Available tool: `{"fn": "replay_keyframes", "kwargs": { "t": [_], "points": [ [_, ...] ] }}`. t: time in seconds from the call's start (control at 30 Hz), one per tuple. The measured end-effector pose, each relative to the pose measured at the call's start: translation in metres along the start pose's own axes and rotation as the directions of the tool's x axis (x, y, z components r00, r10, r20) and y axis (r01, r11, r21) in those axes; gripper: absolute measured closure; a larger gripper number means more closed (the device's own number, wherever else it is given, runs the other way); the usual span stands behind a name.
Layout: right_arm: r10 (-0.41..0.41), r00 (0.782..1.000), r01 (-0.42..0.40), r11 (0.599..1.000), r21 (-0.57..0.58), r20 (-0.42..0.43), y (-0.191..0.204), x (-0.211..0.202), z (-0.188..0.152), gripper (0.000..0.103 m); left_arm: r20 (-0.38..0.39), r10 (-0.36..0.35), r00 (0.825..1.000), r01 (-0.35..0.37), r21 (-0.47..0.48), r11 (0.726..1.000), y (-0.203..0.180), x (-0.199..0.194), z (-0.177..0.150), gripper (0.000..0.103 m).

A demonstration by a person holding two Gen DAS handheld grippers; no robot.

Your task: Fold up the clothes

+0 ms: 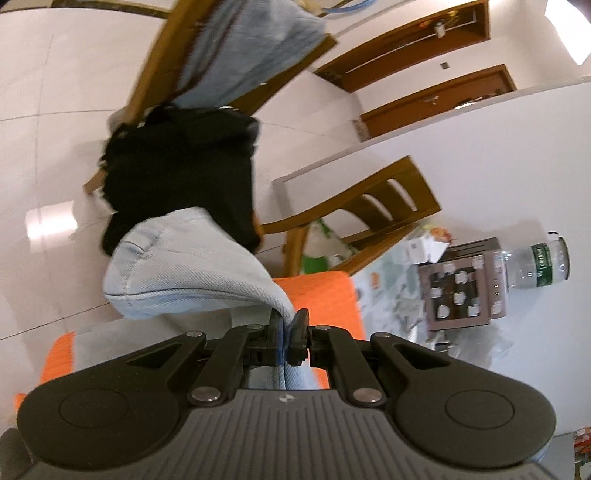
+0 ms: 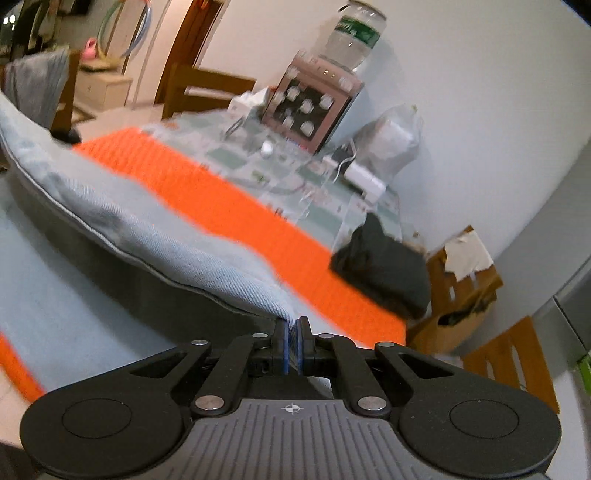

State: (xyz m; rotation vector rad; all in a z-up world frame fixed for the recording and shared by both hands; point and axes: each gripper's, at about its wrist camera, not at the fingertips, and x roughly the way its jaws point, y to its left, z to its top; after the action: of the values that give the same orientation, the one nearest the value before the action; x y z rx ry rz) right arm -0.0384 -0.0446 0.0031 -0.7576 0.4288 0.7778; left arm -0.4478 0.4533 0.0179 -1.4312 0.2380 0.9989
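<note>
A light blue denim garment (image 1: pixel 177 266) is lifted above the orange mat (image 1: pixel 321 295). My left gripper (image 1: pixel 289 323) is shut on one edge of it, and the cloth curls up and to the left from the jaws. My right gripper (image 2: pixel 292 326) is shut on another edge of the same denim garment (image 2: pixel 140 229), which stretches away to the left over the orange mat (image 2: pixel 229 206). More of the denim lies flat on the mat below.
A dark folded garment (image 2: pixel 384 269) lies at the mat's far right end. Black clothing (image 1: pixel 181 166) and blue cloth (image 1: pixel 243 51) hang on a wooden chair (image 1: pixel 354 206). A water dispenser (image 2: pixel 314 103), a bottle (image 2: pixel 354 33) and clutter stand behind the mat. A cardboard box (image 2: pixel 458 291) stands on the right.
</note>
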Motion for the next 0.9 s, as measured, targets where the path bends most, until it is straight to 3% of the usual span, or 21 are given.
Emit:
{"fn": "replay_keyframes", "kwargs": {
  "t": [0.3, 0.43, 0.63, 0.9],
  "points": [
    [-0.101, 0.995, 0.101, 0.995, -0.010, -0.015, 0.042, -0.019, -0.043, 0.098, -0.007, -0.021, 1.000, 0.021, -0.023, 1.000, 0.059, -0.043, -0.009, 0.098],
    [-0.088, 0.995, 0.089, 0.996, 0.012, -0.039, 0.049, -0.028, -0.051, 0.097, -0.001, -0.046, 0.999, 0.046, 0.018, 0.999, 0.067, -0.061, -0.010, 0.098],
    [-0.050, 0.992, 0.050, 0.999, -0.003, -0.118, 0.077, -0.018, -0.081, 0.097, -0.049, 0.066, 0.997, -0.064, 0.046, 0.997, 0.107, -0.044, -0.016, 0.098],
    [-0.034, 0.983, 0.041, 0.999, 0.034, -0.179, 0.095, 0.008, -0.101, 0.095, -0.049, 0.138, 0.989, -0.128, 0.176, 0.976, 0.132, -0.013, -0.029, 0.095]
  ]
}}
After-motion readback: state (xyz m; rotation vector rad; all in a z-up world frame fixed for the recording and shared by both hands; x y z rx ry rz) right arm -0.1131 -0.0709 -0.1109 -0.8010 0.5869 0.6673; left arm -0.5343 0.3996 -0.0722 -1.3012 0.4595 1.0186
